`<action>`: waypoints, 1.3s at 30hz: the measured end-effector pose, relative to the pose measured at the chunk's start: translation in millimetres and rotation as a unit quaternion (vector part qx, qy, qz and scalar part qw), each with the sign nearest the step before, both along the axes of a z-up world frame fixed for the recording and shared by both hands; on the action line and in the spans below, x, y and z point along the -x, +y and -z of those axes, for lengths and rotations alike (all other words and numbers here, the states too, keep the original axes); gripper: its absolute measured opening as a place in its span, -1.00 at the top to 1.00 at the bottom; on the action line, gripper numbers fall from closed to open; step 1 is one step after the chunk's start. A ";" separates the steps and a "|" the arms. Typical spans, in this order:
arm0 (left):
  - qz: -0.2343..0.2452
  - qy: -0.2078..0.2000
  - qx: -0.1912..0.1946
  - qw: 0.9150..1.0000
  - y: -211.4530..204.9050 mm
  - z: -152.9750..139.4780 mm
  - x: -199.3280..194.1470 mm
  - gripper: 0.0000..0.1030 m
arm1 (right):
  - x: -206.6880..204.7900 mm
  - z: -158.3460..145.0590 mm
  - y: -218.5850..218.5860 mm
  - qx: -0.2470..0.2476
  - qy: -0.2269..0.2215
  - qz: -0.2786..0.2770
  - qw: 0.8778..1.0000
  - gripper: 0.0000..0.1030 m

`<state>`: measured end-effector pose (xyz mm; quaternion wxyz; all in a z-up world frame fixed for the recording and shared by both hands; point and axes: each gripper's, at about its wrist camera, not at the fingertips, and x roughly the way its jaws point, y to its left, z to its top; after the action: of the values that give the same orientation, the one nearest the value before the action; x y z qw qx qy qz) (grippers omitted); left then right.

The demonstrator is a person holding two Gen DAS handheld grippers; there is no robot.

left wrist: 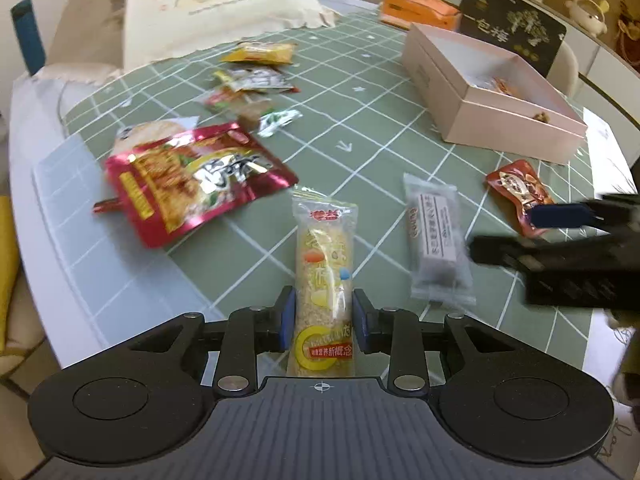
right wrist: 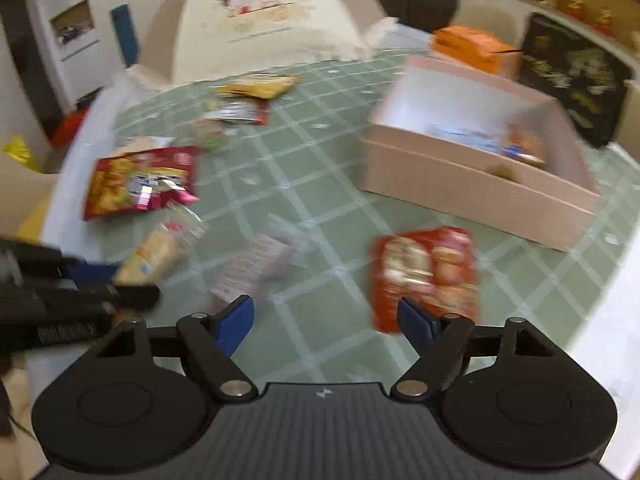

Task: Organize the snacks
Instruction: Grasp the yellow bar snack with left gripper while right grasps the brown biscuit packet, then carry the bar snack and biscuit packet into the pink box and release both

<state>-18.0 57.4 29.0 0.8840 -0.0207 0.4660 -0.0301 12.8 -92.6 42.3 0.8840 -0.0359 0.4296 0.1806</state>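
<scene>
Pick step under way on the left side. Left gripper [left wrist: 324,320] has its blue pads pressed on both sides of a long rice-cracker packet [left wrist: 323,280], the packet running straight out ahead over the green checked tablecloth [left wrist: 360,92]. Right gripper [right wrist: 326,322] hangs with jaws spread and nothing between them, above bare cloth just beside an orange-red pouch [right wrist: 426,276]; that view is smeared, so finer detail is lost. Pink box [left wrist: 500,120], open-topped with a few packets already inside, sits well apart at the far right. Grey bar wrapper [left wrist: 436,240], red foil bag [left wrist: 192,180] and a scatter of small packets [left wrist: 252,84] are loose on the table. Next move, as I judge it: lift the cracker packet clear, carry it over the near wall of the box, release inside; thin film may slip or sag.
</scene>
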 end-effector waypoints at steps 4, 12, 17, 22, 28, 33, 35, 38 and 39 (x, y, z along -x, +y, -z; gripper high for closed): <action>-0.003 0.003 0.002 1.000 1.7 -1.8 4.9 0.33 | -21.5 6.2 28.0 -0.031 0.025 -0.009 0.999 -0.27; -0.002 0.008 0.024 1.000 -4.2 -1.3 -1.2 0.32 | -7.7 12.7 12.5 -0.018 0.041 -0.024 0.999 0.27; 0.026 0.010 0.038 0.999 -22.7 -0.2 -5.1 0.32 | 22.1 15.3 -26.3 0.002 0.030 -0.014 0.999 0.26; 0.050 0.015 0.043 0.998 -37.7 0.0 -5.2 0.32 | 32.0 20.0 -47.5 -0.016 0.008 -0.007 1.000 0.12; 0.053 0.020 0.046 0.997 -40.5 -0.6 -8.3 0.30 | 25.3 18.5 -22.7 0.037 -0.002 -0.017 0.999 0.30; 0.054 0.034 0.068 0.996 -42.7 -1.4 -23.4 0.27 | 40.1 -0.4 -27.9 0.039 -0.015 -0.034 0.999 0.49; 0.058 0.035 0.073 0.995 -45.2 -1.4 -30.9 0.27 | 42.0 -11.8 -37.9 0.031 -0.020 -0.024 0.999 0.85; 0.057 0.040 0.060 0.996 -52.8 -1.9 -34.0 0.27 | 41.3 -26.9 -54.5 0.019 -0.029 -0.001 0.999 0.85; 0.059 0.039 0.050 0.996 -55.8 -1.8 -33.1 0.27 | 41.6 -30.1 -58.6 0.019 -0.035 0.005 0.999 0.85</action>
<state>15.1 1.6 30.8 0.8597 -0.0389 0.4984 -0.1048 -28.8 -151.2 72.5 0.8986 -0.0566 0.4020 0.1667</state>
